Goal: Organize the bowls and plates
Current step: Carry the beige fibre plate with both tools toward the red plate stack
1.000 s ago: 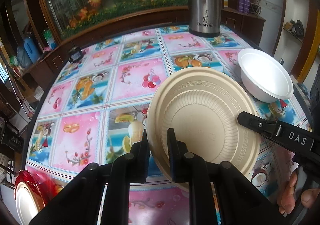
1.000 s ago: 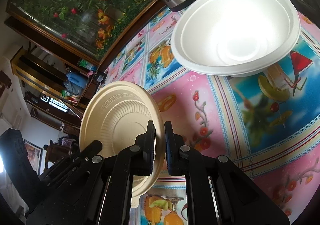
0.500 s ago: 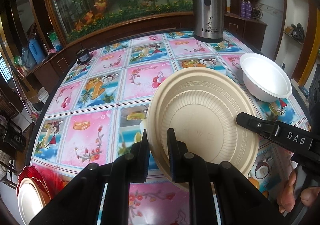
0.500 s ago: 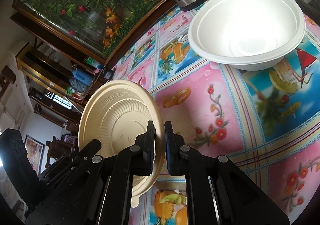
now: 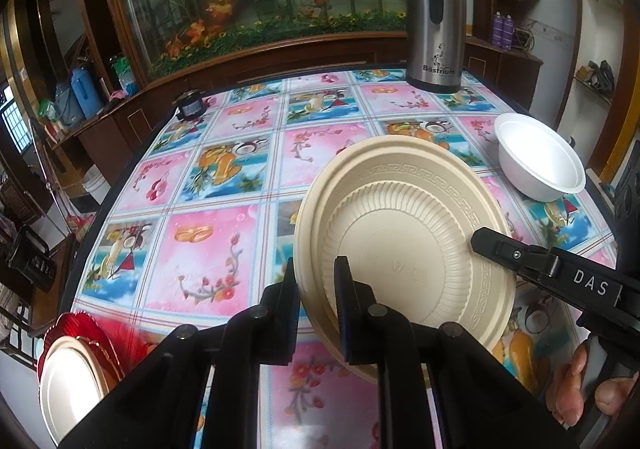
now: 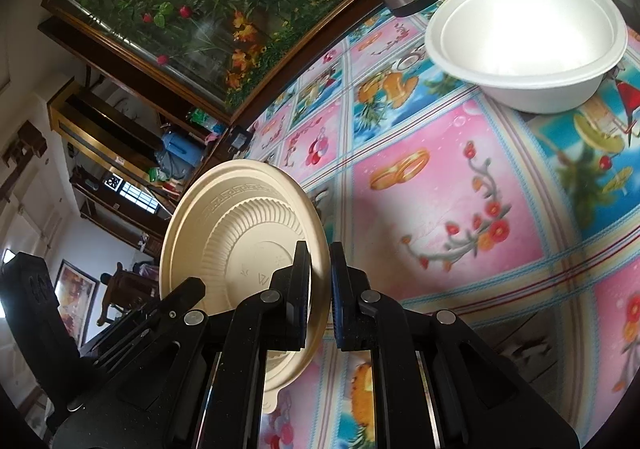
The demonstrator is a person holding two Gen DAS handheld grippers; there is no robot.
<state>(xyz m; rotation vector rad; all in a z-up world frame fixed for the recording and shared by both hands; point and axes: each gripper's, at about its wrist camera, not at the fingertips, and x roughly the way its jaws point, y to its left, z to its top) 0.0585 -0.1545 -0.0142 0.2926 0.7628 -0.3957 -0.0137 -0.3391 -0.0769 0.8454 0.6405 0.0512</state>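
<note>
Nearest in the left wrist view, the left gripper (image 5: pixel 317 281) is seen clenched on the near rim of a round beige moulded plate with a ribbed well and a key-pattern border (image 5: pixel 404 241), which is held tilted above the flowered plastic tablecloth (image 5: pixel 208 245). The opposite rim of the same plate is gripped by the right gripper (image 6: pixel 319 281), whose fingers are closed across the edge in the right wrist view; the plate is thus carried between both claws, clear of the table as far as can be judged. At the lower left edge of the left view, a pale round plate resting on a red scalloped plate (image 5: pixel 72 373) is visible; this is taken to be a stack already begun, though only part of it is shown. Farther off, toward the right edge of the table, a white deep foam-like bowl (image 5: pixel 538 159) stands alone and untouched. Beyond it, a steel vacuum flask (image 5: pixel 436 29) is set near the far edge. The task is judged partway done: the beige plate remains to be set down, and the bowl has not yet been placed.
</note>
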